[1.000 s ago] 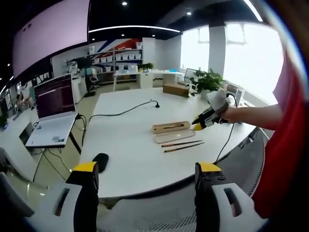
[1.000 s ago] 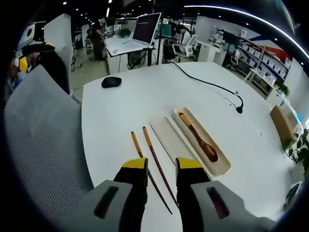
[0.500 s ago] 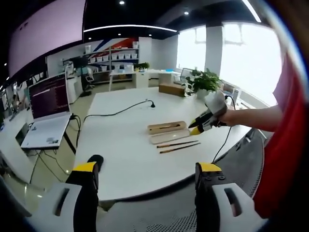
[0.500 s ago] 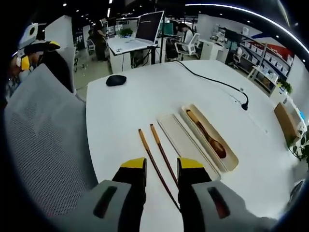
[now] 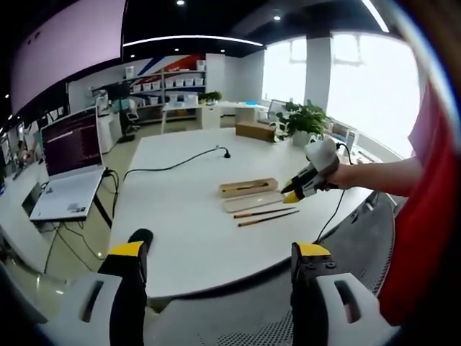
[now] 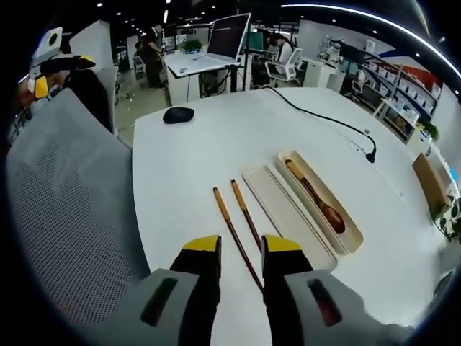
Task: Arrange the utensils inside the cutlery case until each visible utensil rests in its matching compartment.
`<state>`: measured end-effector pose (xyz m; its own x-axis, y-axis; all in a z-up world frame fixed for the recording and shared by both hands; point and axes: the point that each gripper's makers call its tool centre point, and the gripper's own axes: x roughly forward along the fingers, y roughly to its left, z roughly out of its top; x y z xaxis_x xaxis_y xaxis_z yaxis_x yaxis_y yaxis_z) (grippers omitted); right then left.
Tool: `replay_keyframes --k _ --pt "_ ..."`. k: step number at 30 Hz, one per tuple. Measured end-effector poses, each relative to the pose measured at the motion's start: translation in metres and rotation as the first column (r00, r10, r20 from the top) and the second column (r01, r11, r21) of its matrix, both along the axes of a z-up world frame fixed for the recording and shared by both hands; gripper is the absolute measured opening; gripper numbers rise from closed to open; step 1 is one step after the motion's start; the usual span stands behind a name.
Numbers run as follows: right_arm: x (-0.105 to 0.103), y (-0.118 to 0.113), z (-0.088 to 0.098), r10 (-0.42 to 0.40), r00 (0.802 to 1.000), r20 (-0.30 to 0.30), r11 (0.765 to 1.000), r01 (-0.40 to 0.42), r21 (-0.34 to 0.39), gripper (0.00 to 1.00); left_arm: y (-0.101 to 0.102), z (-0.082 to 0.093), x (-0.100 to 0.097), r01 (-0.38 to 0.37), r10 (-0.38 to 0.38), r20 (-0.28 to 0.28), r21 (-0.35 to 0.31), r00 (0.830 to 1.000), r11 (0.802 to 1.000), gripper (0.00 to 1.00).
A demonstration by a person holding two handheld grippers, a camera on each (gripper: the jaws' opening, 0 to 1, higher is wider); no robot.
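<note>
The right tool (image 6: 240, 249), jaws narrowly parted and empty, hovers over the chopsticks (image 6: 238, 225) (apparently not touching); next, pinch them for the case (image 6: 351, 234).

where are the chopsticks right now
In the right gripper view, the two chopsticks lie loose on the white table, just ahead of the right hand-held gripper, beside the flat lid of the case.

I was working in an open-plan office. A big white table (image 5: 180, 209) filled the middle, with an open laptop (image 5: 68, 169) on a desk beside its far-left corner, shelving with boxes (image 5: 169, 90) along the back wall, potted plants (image 5: 306, 119) by bright windows (image 5: 360, 86), swivel chairs (image 6: 277, 68) and ceiling strip lighting (image 5: 194, 40).
</note>
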<state>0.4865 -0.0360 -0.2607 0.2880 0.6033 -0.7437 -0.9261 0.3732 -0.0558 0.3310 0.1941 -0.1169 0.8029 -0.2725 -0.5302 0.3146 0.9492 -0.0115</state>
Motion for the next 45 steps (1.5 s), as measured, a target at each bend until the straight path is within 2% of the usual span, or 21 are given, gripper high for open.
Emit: replay_keyframes --k 11,20,31,34,39,45 --pt "0.006 0.002 -0.003 0.033 0.999 0.019 0.999 -0.033 -0.014 0.17 0.0 -0.002 -0.003 -0.012 0.013 -0.007 0.006 1.0 1.0 0.84" --pt "-0.002 -0.002 -0.025 0.148 0.988 0.038 0.98 -0.141 -0.139 0.22 0.002 0.0 -0.006 -0.016 0.017 -0.01 0.022 1.0 1.0 0.84" --pt "-0.007 0.002 -0.034 0.166 0.986 0.007 0.976 -0.163 -0.145 0.21 0.0 -0.003 -0.009 -0.029 0.029 -0.005 0.002 1.0 1.0 0.84" --pt "-0.014 0.006 -0.041 0.157 0.987 -0.022 0.978 -0.159 -0.134 0.2 0.0 -0.004 -0.01 -0.026 0.026 -0.007 0.012 1.0 1.0 0.84" --pt "-0.018 0.011 -0.049 0.18 0.984 -0.005 0.969 -0.178 -0.17 0.21 0.006 -0.001 -0.011 -0.041 0.041 0.003 0.003 0.999 0.999 0.84" --pt "-0.008 0.011 -0.048 0.203 0.979 0.02 0.957 -0.194 -0.214 0.23 0.01 -0.004 -0.012 -0.041 0.041 -0.004 -0.002 0.999 0.999 0.84"
